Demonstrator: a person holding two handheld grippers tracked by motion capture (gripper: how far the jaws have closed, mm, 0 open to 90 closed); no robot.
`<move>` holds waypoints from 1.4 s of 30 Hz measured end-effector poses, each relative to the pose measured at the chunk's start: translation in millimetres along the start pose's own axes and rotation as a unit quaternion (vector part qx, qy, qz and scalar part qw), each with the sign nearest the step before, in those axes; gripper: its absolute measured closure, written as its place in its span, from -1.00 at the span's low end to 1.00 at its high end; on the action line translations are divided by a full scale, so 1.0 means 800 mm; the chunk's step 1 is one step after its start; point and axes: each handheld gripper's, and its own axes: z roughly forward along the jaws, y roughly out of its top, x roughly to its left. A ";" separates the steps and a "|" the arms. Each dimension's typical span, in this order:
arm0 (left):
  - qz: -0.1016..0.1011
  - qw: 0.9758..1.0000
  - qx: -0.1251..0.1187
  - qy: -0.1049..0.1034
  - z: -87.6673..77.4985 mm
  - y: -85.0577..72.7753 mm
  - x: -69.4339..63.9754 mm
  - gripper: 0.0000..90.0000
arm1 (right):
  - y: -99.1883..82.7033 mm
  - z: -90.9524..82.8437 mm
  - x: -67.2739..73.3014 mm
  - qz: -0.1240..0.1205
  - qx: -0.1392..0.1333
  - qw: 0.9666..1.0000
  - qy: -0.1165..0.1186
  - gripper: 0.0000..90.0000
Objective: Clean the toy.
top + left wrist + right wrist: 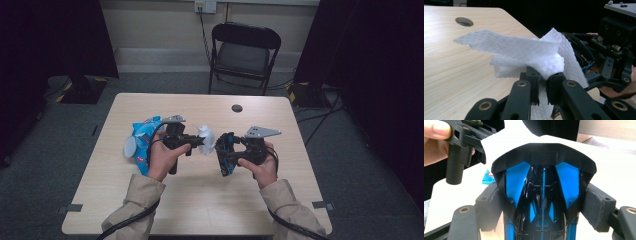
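My left gripper (201, 141) is shut on a crumpled white wipe (207, 138) and holds it above the table's middle. In the left gripper view the two pads (534, 77) pinch the wipe (524, 50), which fans out above them. My right gripper (225, 150) is shut on a black and blue plastic object (222, 161), close to the right of the wipe. The right gripper view has the object (544, 157) wedged between both pads (596, 207), its rounded black end touching the wipe (506, 135).
A blue wipe packet (142, 137) with a white flap lies on the wooden table (200, 200), left of my left hand. A round cable hole (237, 108) sits near the far edge. A black folding chair (243, 55) stands beyond the table.
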 end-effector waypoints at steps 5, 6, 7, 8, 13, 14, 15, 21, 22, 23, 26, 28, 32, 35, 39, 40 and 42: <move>0.000 1.000 0.011 -0.013 0.015 -0.004 -0.006 0.84 | -0.001 -0.002 0.000 0.003 -0.003 1.000 0.000 -0.43; -0.001 1.000 0.013 -0.014 0.017 -0.005 -0.006 0.84 | 0.000 -0.002 -0.001 0.004 -0.004 1.000 -0.001 -0.43; -0.002 1.000 0.016 -0.016 0.020 -0.006 -0.006 0.84 | 0.000 -0.002 -0.002 0.005 -0.005 1.000 0.000 -0.43; -0.001 1.000 0.016 -0.017 0.021 -0.006 -0.006 0.84 | 0.001 -0.003 -0.002 0.006 -0.006 1.000 0.000 -0.43; -0.004 1.000 0.014 -0.015 0.024 -0.008 -0.006 0.84 | 0.002 -0.003 -0.005 0.008 -0.007 1.000 -0.004 -0.43; -0.004 1.000 0.014 -0.015 0.024 -0.008 -0.006 0.84 | 0.002 -0.003 -0.005 0.007 -0.007 1.000 -0.005 -0.43; -0.004 1.000 0.016 -0.015 0.025 -0.008 -0.006 0.84 | 0.002 -0.003 -0.005 0.008 -0.006 1.000 -0.006 -0.43; 0.001 1.000 0.024 -0.014 0.029 -0.010 -0.006 0.84 | 0.003 -0.003 -0.006 0.011 -0.008 1.000 -0.009 -0.43; 0.000 1.000 0.025 -0.016 0.030 -0.010 -0.006 0.84 | 0.003 -0.004 -0.006 0.011 -0.008 1.000 -0.011 -0.43; 0.000 1.000 0.024 -0.017 0.030 -0.010 -0.006 0.84 | 0.003 -0.005 -0.007 0.010 -0.007 1.000 -0.011 -0.43; 0.001 0.999 0.028 -0.017 0.033 -0.010 -0.006 0.84 | 0.004 -0.006 -0.008 0.010 -0.007 1.000 -0.012 -0.43; 0.000 0.999 0.030 -0.018 0.034 -0.010 -0.006 0.84 | 0.003 -0.007 -0.009 0.010 -0.007 1.000 -0.014 -0.43; 0.000 0.999 0.032 -0.019 0.038 -0.011 -0.007 0.84 | 0.004 -0.008 -0.010 0.013 -0.010 1.000 -0.016 -0.43; -0.001 0.999 0.033 -0.020 0.040 -0.012 -0.007 0.84 | 0.004 -0.010 -0.011 0.013 -0.010 1.000 -0.018 -0.43; -0.002 0.999 0.035 -0.021 0.042 -0.014 -0.008 0.84 | 0.005 -0.011 -0.011 0.016 -0.010 1.000 -0.020 -0.43; -0.001 0.999 0.037 -0.019 0.043 -0.014 -0.008 0.84 | 0.005 -0.012 -0.011 0.015 -0.010 1.000 -0.021 -0.43; 0.002 0.999 0.038 -0.017 0.044 -0.015 -0.009 0.84 | 0.006 -0.012 -0.011 0.015 -0.011 1.000 -0.021 -0.43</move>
